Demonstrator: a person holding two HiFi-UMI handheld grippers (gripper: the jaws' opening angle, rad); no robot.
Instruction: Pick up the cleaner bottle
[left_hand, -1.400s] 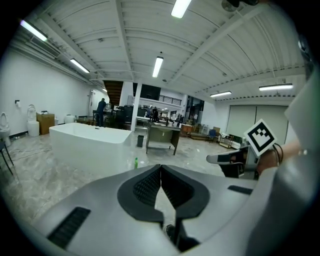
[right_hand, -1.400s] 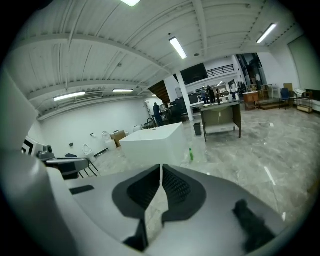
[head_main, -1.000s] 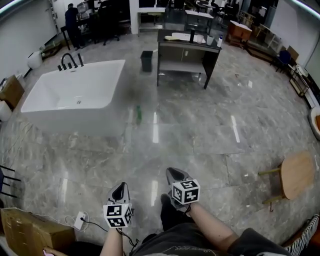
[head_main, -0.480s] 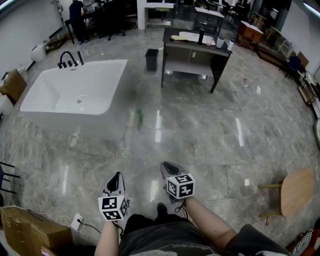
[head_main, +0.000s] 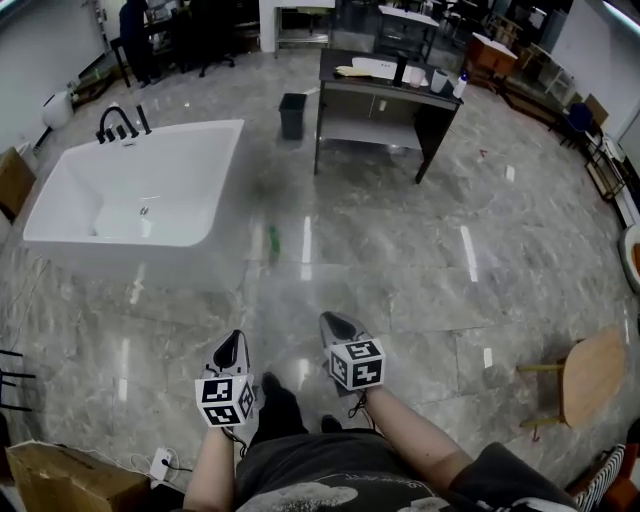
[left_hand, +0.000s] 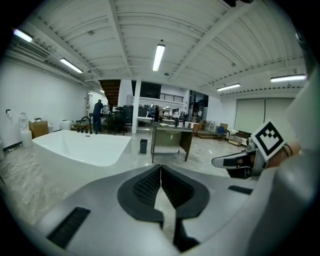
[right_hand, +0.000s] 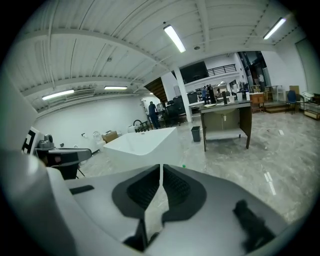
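Observation:
The cleaner bottle (head_main: 273, 240) is a small green bottle standing on the grey marble floor by the near right corner of the white bathtub (head_main: 130, 195). In the right gripper view the bottle (right_hand: 183, 166) shows only as a green speck just past the jaws. My left gripper (head_main: 234, 345) and right gripper (head_main: 333, 322) are held side by side low in the head view, well short of the bottle. Both are shut with nothing between the jaws, as the left gripper (left_hand: 160, 170) and right gripper (right_hand: 161, 170) views show.
A dark desk (head_main: 385, 95) with items on top stands behind the bottle, a small black bin (head_main: 292, 115) to its left. A wooden stool (head_main: 590, 375) is at the right, a cardboard box (head_main: 60, 480) and a cabled power strip (head_main: 160, 465) at the lower left. A person (head_main: 135, 30) stands far back.
Both grippers have been carried forward across the floor together, and the tub and bottle sit slightly nearer in the head view. The jaws have stayed shut and empty.

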